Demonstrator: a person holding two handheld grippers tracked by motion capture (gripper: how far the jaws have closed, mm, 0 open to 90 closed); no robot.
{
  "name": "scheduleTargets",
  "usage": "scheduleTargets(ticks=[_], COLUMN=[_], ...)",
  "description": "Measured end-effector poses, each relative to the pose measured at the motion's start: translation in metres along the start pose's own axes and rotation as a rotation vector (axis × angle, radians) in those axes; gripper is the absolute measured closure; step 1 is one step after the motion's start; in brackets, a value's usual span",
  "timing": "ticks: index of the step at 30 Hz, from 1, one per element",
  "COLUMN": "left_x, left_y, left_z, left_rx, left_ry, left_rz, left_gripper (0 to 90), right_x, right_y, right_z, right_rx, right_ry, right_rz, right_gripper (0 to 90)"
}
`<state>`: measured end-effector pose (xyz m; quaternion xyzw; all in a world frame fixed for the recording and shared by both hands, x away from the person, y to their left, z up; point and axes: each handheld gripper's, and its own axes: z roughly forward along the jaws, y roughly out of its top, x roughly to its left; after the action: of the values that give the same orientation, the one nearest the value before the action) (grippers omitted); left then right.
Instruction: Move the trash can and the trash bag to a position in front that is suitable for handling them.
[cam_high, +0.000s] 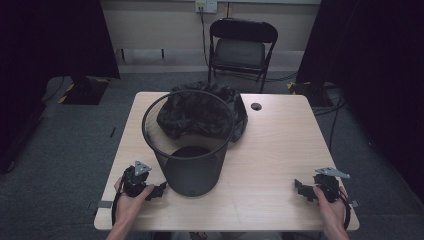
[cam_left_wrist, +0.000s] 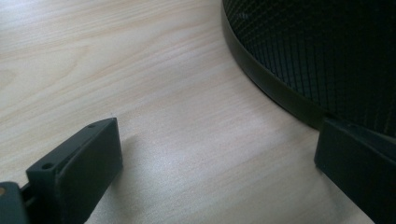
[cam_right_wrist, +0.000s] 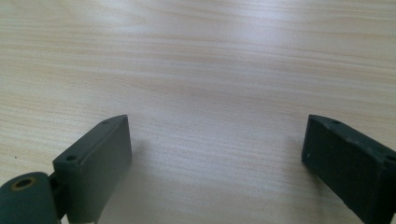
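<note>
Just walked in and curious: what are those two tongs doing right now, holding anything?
Left tongs: open, holding nothing, right beside the black mesh bin.
Right tongs: open, holding nothing, over bare table.

A black folding chair (cam_high: 242, 47) stands on grey carpet (cam_high: 65, 145) by a beige wall (cam_high: 160, 22).

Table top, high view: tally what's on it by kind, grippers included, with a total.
Black mesh waste bin: 1
Crumpled black bin bag, behind the bin: 1
Handheld grippers: 2, the left gripper close beside the bin's base, the right gripper near the table's right edge, both with jaws open and nothing between them
Total: 4
</note>
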<state>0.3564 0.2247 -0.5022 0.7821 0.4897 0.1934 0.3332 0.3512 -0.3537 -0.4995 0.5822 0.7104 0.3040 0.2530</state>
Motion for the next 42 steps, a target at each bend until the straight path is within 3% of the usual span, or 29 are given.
scheduleTargets(ticks=[3, 6, 7, 8, 11, 12, 15, 16, 19, 22, 26, 28, 32, 36, 39, 42], left_x=[0.001, 0.003, 0.003, 0.0, -0.003, -0.005, -0.006, -0.006, -0.005, -0.003, 0.003, 0.005, 0.009, 0.015, 0.021, 0.025], left_y=[-0.001, -0.001, -0.001, -0.001, 0.0, 0.001, 0.003, 0.004, 0.005, 0.006, 0.011, 0.015, 0.025, 0.036, 0.044, 0.052], left_z=[-0.002, -0.007, -0.008, -0.01, -0.014, -0.016, -0.025, -0.032, -0.037, -0.044, -0.057, -0.063, -0.073, -0.08, -0.076, -0.069], left_rx=[-0.015, -0.039, -0.031, -0.034, -0.046, -0.051, -0.097, -0.148, -0.174, -0.192, -0.234, -0.255, -0.285, -0.319, -0.314, -0.325], left_ry=[-0.015, -0.047, -0.055, -0.062, -0.06, -0.061, -0.058, -0.061, -0.063, -0.046, -0.032, -0.026, -0.032, -0.003, 0.008, 0.01], left_rz=[-0.017, -0.037, -0.045, -0.042, -0.03, -0.029, -0.033, -0.049, -0.072, -0.085, -0.131, -0.143, -0.169, -0.168, -0.159, -0.156], left_gripper=[2.2, 17.8, 18.1, 15.9, 16.0, 17.1, 18.0, 18.4, 18.4, 18.3, 18.4, 18.4, 18.4, 18.4, 17.9, 17.7], right_x=[0.0, 0.001, 0.001, 0.005, 0.012, 0.018, 0.025, 0.032, 0.039, 0.048, 0.059, 0.068, 0.077, 0.093, 0.104, 0.116], right_y=[-0.001, 0.001, 0.002, 0.006, 0.01, 0.013, 0.015, 0.017, 0.021, 0.027, 0.037, 0.046, 0.058, 0.08, 0.097, 0.116], right_z=[-0.002, -0.006, -0.008, -0.014, -0.021, -0.024, -0.028, -0.032, -0.037, -0.043, -0.051, -0.055, -0.056, -0.054, -0.05, -0.041], right_rx=[-0.009, -0.002, 0.003, -0.033, -0.078, -0.088, -0.088, -0.097, -0.122, -0.162, -0.204, -0.229, -0.243, -0.268, -0.287, -0.307], right_ry=[0.042, 0.097, 0.123, 0.14, 0.147, 0.214, 0.269, 0.307, 0.301, 0.339, 0.397, 0.447, 0.473, 0.512, 0.526, 0.534], right_rz=[0.001, 0.01, 0.002, -0.009, -0.032, -0.043, -0.047, -0.052, -0.07, -0.103, -0.131, -0.135, -0.156, -0.179, -0.193, -0.177], right_gripper=[7.7, 14.3, 14.4, 13.7, 12.7, 12.7, 12.7, 12.7, 12.7, 12.7, 12.7, 12.8, 13.1, 13.0, 12.6, 12.6])
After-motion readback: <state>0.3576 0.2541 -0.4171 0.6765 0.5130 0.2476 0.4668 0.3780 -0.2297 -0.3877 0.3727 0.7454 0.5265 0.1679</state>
